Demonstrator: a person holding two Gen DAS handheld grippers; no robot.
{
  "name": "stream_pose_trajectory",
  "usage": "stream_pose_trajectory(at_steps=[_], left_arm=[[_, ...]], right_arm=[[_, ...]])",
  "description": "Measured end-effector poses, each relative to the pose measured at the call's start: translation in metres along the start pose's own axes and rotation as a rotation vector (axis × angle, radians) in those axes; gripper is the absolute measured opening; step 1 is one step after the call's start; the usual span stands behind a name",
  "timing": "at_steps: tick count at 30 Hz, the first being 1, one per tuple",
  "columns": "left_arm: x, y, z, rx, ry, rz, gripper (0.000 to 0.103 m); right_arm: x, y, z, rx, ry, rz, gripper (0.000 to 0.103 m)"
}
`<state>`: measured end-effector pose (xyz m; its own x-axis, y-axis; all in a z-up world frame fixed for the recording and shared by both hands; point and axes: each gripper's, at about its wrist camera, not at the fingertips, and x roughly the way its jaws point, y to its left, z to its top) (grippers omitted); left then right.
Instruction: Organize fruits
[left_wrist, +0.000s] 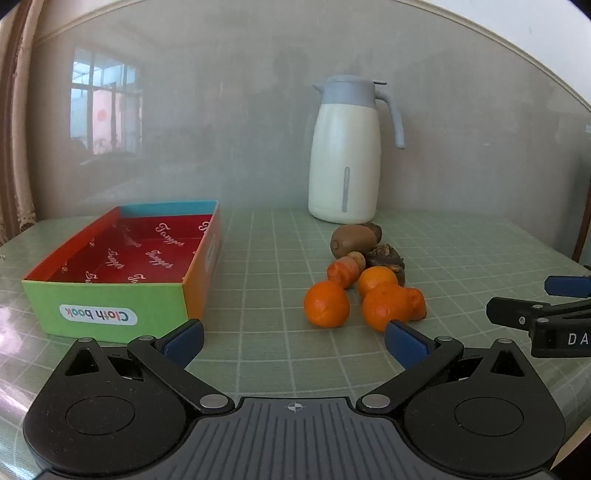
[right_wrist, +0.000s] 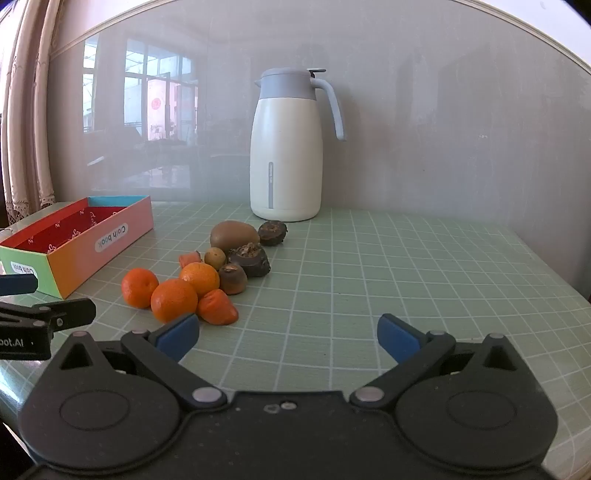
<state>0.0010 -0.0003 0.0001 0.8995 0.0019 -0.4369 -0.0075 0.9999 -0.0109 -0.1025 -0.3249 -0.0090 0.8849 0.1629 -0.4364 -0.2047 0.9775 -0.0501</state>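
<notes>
While both tilt downward, left claw (left_wrist: 294, 341) and right claw (right_wrist: 288, 334) gape empty.

Both cameras are sitting low over the green grid table (left_wrist: 258, 258), looking forward and slightly down toward the grey wall (left_wrist: 221, 129). The left wrist view is facing the colourful box (left_wrist: 122, 273) at the lower left of the frame and is keeping the fruit pile (left_wrist: 365, 280) just right of centre. The right wrist view is standing further to the right, so the fruit pile (right_wrist: 207, 273) is lying left of centre and the box (right_wrist: 74, 240) at the left edge. Both views are sharing the box, the fruit and the white jug (right_wrist: 286, 147), and each one is catching the other gripper at its side edge.
</notes>
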Motion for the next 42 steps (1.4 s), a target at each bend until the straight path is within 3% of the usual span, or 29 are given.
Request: stream_pose_trajectory(at_steps=[42], left_arm=[[-0.0008,0.0022,-0.0014,-0.005,-0.009,-0.003,0.103]], right_arm=[[0.0005,0.0007,0.0003,-0.004,-0.002,-0.003,0.103]])
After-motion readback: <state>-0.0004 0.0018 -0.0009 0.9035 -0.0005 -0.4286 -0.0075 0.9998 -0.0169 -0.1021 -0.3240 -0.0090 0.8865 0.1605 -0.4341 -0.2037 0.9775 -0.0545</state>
